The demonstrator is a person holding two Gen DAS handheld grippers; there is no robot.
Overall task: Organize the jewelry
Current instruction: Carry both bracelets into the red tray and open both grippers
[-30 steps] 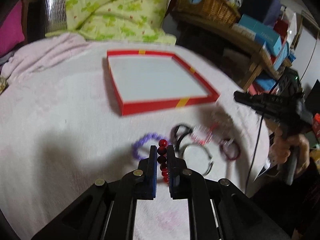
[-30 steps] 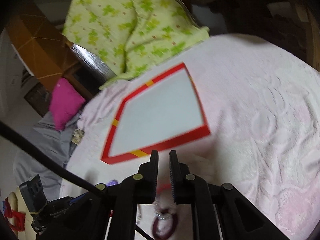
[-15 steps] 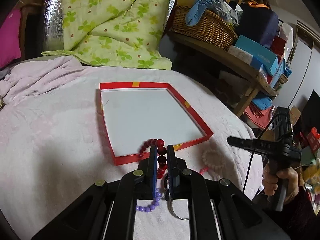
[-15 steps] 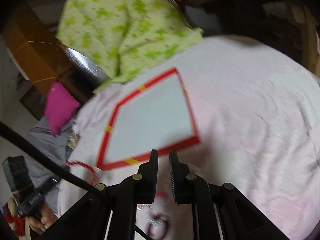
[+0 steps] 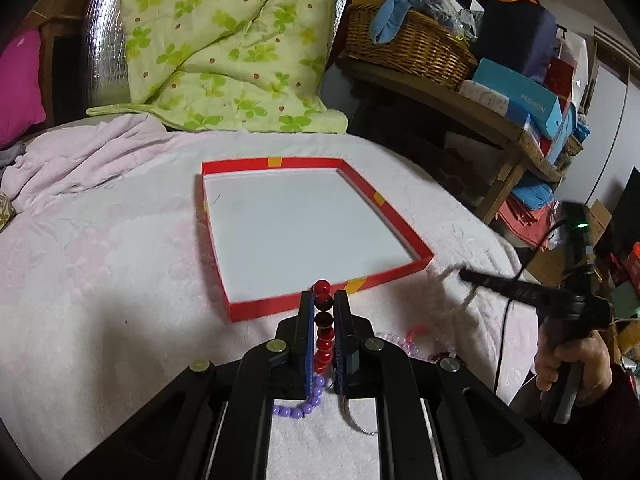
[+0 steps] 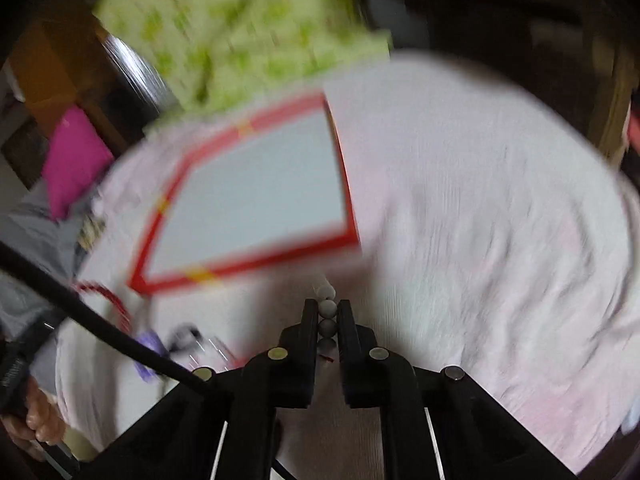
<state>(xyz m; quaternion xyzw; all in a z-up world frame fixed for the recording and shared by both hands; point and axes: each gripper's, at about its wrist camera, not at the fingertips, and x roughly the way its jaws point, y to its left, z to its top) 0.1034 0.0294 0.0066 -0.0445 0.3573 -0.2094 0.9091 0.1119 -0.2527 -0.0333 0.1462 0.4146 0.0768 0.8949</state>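
Holding a red bead bracelet (image 5: 323,322) pinched tight in my left gripper (image 5: 323,300), I sit just short of the red tray (image 5: 404,270)'s near wall; my right gripper (image 6: 327,312) is clamped on a white bead strand (image 6: 327,307) beside it.

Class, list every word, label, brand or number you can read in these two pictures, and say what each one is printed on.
"FASHION": on the side of the blue box on the wooden shelf, left wrist view.
White box beside it: a small printed mark, too small to read.
Red tray: only plain yellow tape patches, no text.
Right wrist view: too blurred; nothing readable.
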